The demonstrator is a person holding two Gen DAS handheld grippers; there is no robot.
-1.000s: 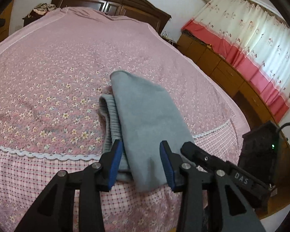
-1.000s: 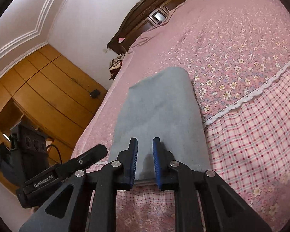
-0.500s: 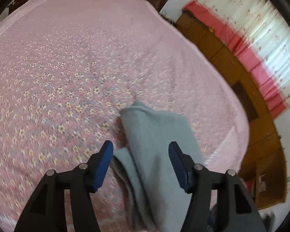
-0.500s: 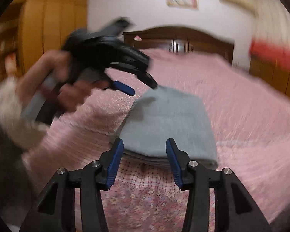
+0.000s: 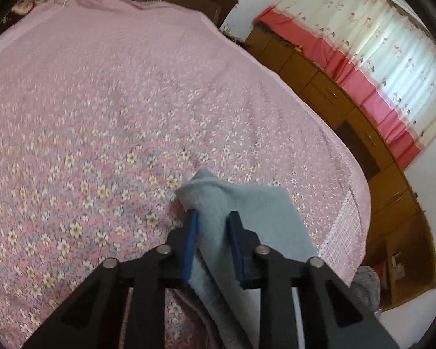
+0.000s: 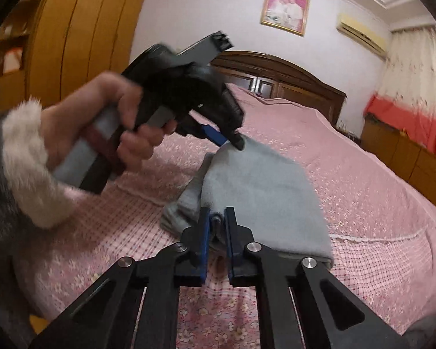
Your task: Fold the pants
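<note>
The grey pants (image 6: 255,192) lie near the foot of the bed (image 5: 101,93), already doubled over into a compact, layered bundle on the pink flowered bedspread, close to the lace band where the checked strip begins. Most of the folding looks done: the legs are stacked, and stacked edges show along the near side in the right wrist view.

Both grippers have just been closing, and each now has cloth between its fingers. The left gripper (image 5: 212,234), held in a hand (image 6: 107,125) with a fluffy white cuff, pinches the far corner of the bundle, which stands up slightly between its blue pads. The right gripper (image 6: 217,226) has its fingers nearly together on the near edge, clamped on a bunched fold of the grey fabric.

With opposite ends of the bundle gripped, I judge that one more fold is being set up, or else a lift to tidy and square the stack. The left side of the bundle still looks loose and rumpled, with layers spilling out unevenly, so some straightening seems left. Whether another fold is needed I can't say for sure.
</note>
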